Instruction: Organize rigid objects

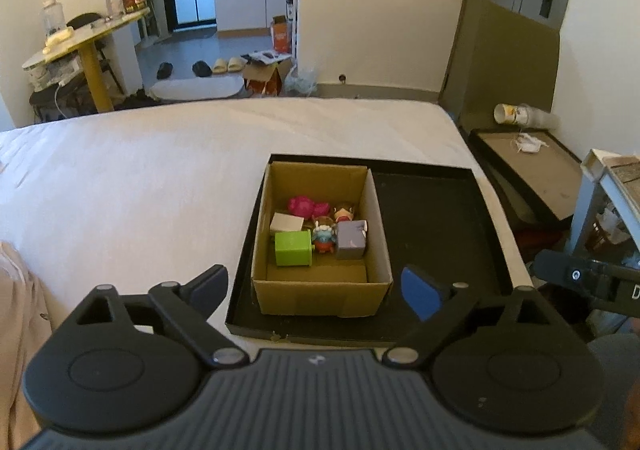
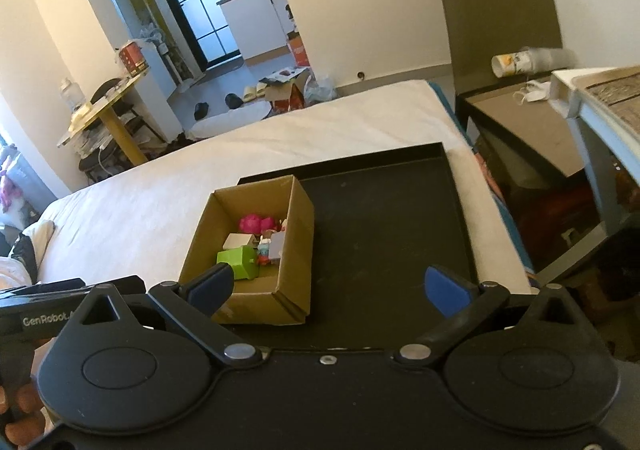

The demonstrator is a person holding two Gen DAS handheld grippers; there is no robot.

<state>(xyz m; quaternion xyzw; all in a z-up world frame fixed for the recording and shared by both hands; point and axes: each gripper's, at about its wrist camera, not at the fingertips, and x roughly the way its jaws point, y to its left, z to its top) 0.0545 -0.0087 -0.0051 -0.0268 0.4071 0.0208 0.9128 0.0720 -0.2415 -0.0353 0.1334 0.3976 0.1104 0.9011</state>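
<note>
Ahead of the blue-padded jaws: brown cardboard box [image 1: 320, 290] on a black tray [image 1: 432, 217], holding a lime-green cube [image 1: 293, 248], grey-purple block [image 1: 351, 240], magenta toy [image 1: 301, 205], white box [image 1: 286, 223], over a plain white sheet [image 1: 140, 177]

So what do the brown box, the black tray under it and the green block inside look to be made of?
Brown box: corrugated cardboard, matte, with folded flaps and raw tan edges. Black tray: unclear, perhaps rigid board or plastic; flat matte black with a low raised rim. Green block: likely plastic, judging by its uniform bright colour and smooth faces.
</note>
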